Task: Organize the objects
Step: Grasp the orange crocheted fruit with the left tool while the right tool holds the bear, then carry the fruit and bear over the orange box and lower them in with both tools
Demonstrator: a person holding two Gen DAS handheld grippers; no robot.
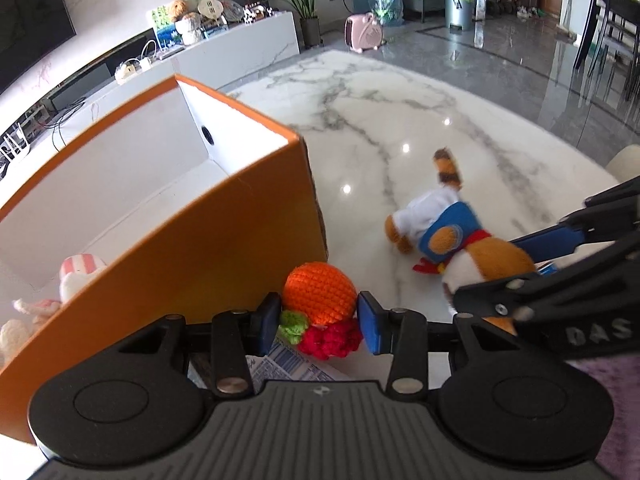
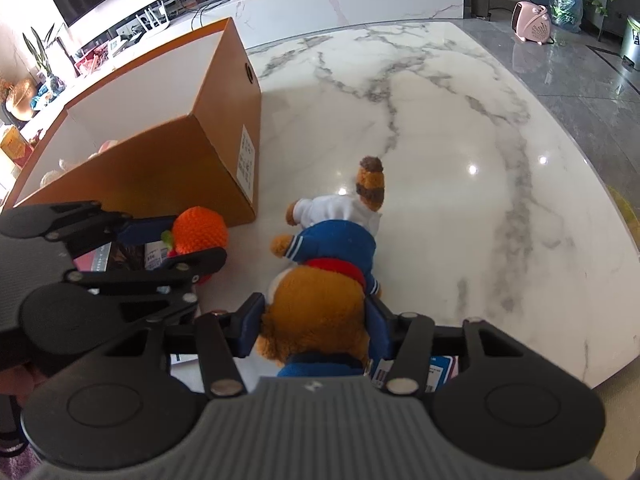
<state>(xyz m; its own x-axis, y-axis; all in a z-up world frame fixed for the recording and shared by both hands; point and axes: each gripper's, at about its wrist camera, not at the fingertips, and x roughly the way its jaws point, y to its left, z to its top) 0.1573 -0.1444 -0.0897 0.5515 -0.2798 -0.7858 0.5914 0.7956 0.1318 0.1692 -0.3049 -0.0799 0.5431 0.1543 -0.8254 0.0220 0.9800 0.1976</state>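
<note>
— On the white marble table (image 1: pixel 400 112), what is each hand-held gripper doing?

— The left hand-held gripper (image 1: pixel 318 322) has its two blue pads drawn in against a crocheted fruit toy (image 1: pixel 320 290); the toy is an orange ball with a green leaf and a red knitted cluster below it; the pads touch it on either side, so it is gripped. It sits just beside the near corner of an orange cardboard box (image 1: pixel 224 240), almost touching the box wall.

— And the right one?

— The right hand-held gripper (image 2: pixel 316 328) is closed around the brown head of a plush animal (image 2: pixel 332 240); the toy wears a blue jacket, a red collar and white trousers, and has a striped brown tail pointing away across the table; its body lies stretched out on the marble ahead of the fingers.

— Where is the box in relation to them?

— To the left of both toys; it is open at the top with a white inside; a pale plush with pink stripes (image 1: pixel 78 276) lies in its near corner; a white label (image 2: pixel 247 164) is stuck on the side facing the plush animal.

— Anything under the grippers?

— Printed paper or packaging (image 1: pixel 288 364) lies on the table below the left gripper; I cannot read it.
</note>
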